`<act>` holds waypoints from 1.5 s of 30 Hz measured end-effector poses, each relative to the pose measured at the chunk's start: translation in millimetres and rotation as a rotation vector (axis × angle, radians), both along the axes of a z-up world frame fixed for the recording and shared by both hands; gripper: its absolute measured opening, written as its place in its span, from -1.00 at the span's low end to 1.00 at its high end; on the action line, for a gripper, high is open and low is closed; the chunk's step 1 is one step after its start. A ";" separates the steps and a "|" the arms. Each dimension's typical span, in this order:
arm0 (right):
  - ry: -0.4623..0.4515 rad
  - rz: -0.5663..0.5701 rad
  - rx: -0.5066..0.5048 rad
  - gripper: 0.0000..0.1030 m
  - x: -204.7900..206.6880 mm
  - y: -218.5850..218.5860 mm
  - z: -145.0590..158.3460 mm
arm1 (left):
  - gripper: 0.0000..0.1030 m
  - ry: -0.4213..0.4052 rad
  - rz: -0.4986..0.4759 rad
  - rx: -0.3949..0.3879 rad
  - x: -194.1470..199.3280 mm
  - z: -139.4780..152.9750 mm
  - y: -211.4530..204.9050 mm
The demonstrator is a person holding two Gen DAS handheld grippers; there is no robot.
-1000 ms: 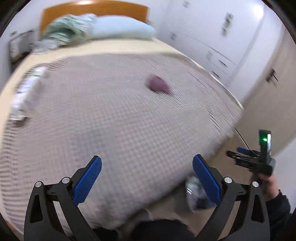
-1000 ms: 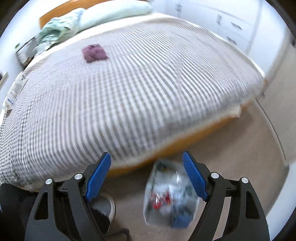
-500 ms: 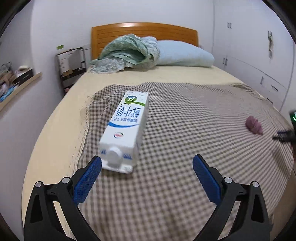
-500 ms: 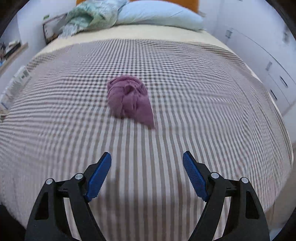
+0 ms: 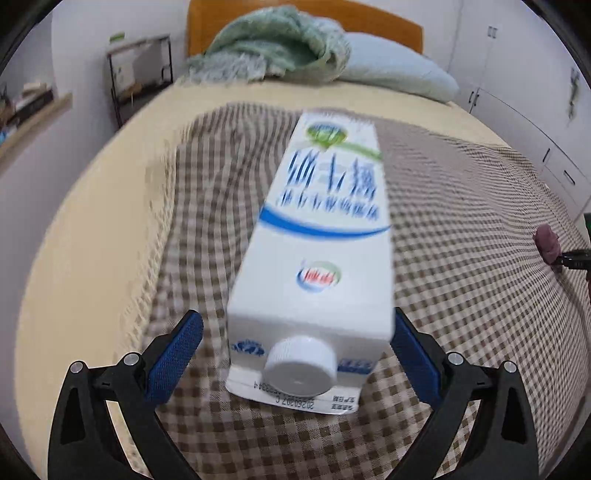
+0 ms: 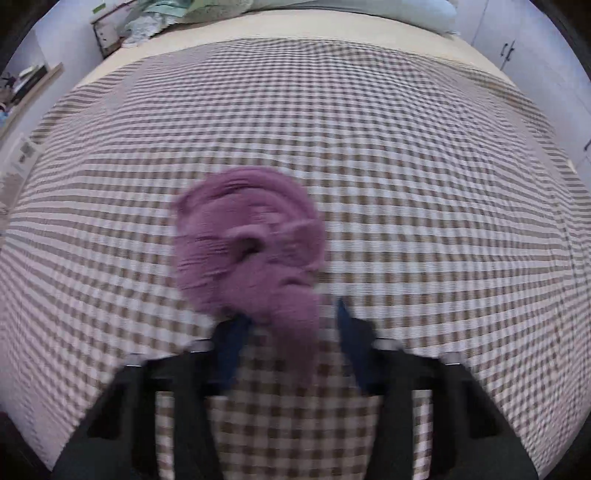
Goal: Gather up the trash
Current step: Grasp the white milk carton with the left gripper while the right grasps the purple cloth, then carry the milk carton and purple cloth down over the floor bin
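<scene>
A white milk carton (image 5: 317, 258) lies on the checked blanket (image 5: 461, 258), cap end toward me. My left gripper (image 5: 295, 343) is open with its blue fingers on either side of the cap end; the right finger is close to the carton's side. A crumpled purple cloth (image 6: 251, 247) lies mid-bed; it also shows small in the left wrist view (image 5: 547, 240). My right gripper (image 6: 286, 332) is blurred, its fingers narrowed around the cloth's hanging tail, a gap still showing on the right.
A green blanket (image 5: 273, 48) and a pale blue pillow (image 5: 399, 77) lie by the wooden headboard (image 5: 384, 22). A side rack (image 5: 140, 74) and a shelf (image 5: 33, 114) stand left of the bed. White wardrobes (image 5: 535, 92) line the right wall.
Both grippers have moved in over the bed. The carton now sits between the left fingers. The right fingers have narrowed around the purple cloth's tail.
</scene>
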State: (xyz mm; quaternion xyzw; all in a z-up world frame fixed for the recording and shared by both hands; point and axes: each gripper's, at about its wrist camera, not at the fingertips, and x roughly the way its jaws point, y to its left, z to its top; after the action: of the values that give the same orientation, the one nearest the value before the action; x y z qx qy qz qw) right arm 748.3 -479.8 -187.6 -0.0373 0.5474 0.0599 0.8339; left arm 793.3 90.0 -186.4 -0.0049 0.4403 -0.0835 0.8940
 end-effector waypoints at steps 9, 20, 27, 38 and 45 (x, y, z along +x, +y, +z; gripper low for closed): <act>-0.151 -0.013 0.001 -0.89 -77.0 38.8 62.1 | 0.42 -0.072 0.097 -0.150 -54.8 41.3 7.5; -0.203 -0.177 0.016 -0.89 -240.2 -21.7 112.1 | 0.39 -0.096 0.093 -0.100 -167.6 140.8 -65.1; -0.241 -0.323 0.066 -0.89 -375.7 -100.4 114.9 | 0.39 -0.169 -0.029 -0.131 -251.5 192.3 -128.7; 0.028 -0.461 0.090 -0.89 -518.0 -157.9 -33.7 | 0.39 -0.176 -0.322 -0.209 -357.1 204.1 -264.3; 0.248 -0.510 0.167 -0.88 -487.7 -167.5 -151.2 | 0.39 -0.043 -0.446 -0.182 -393.1 160.3 -333.3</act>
State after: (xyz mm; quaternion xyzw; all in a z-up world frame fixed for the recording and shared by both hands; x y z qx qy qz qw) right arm 260.6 -647.2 -338.8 0.1778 0.6301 -0.1025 0.7489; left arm 400.2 -243.3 -26.1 0.0136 0.4021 -0.3181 0.8584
